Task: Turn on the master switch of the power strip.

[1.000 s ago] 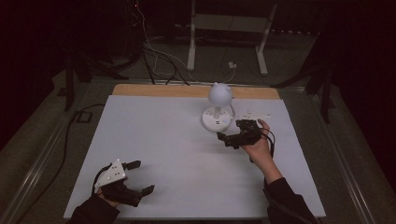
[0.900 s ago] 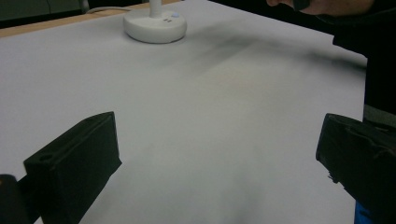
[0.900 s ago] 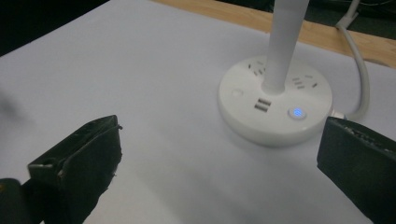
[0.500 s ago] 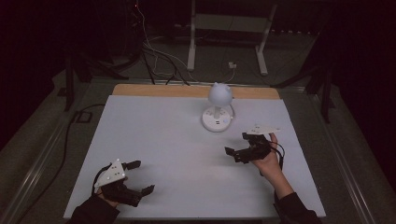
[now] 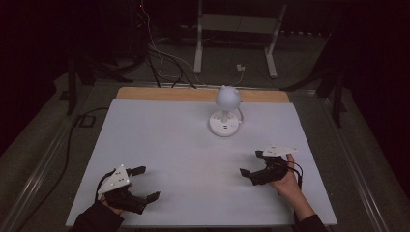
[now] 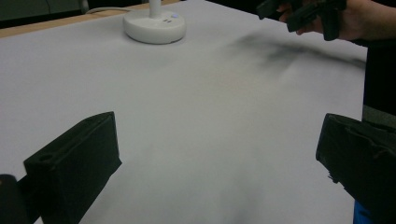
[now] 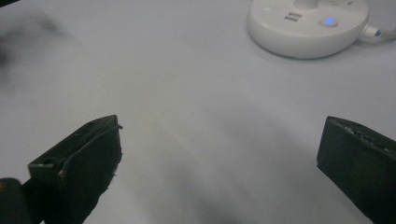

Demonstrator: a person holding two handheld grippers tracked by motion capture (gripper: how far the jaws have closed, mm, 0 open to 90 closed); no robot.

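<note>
1. Two grippers are in your hands, and both are free of any load: nothing is held between the fingers of either one.
2. Your right gripper [image 5: 252, 165] hangs low over the right part of the counter [image 5: 159, 135], near its front edge. Its fingers stand wide apart, as the right gripper view shows clearly.
3. Your left gripper [image 5: 144, 182] is at the front left corner of the counter, well apart from the other one. Its fingers are also spread wide, with only the white surface between them.
4. The thing of this work is the small white lamp [image 5: 226, 110]. It stands upright on its round base in the far middle of the counter, near the wooden edge, and a cable leaves it at the back.
5. In the right gripper view a small blue light [image 7: 329, 21] glows on the base, beside two grey marks. I judge from this that the button is already pressed, so the main step seems done.
6. The round head of the lamp does not look bright in the high view, so I cannot tell surely if the lamp gives light.
7. What is left, as I judge: perhaps only to rest both grippers on the counter, because neither one points closely at the lamp now.
</note>
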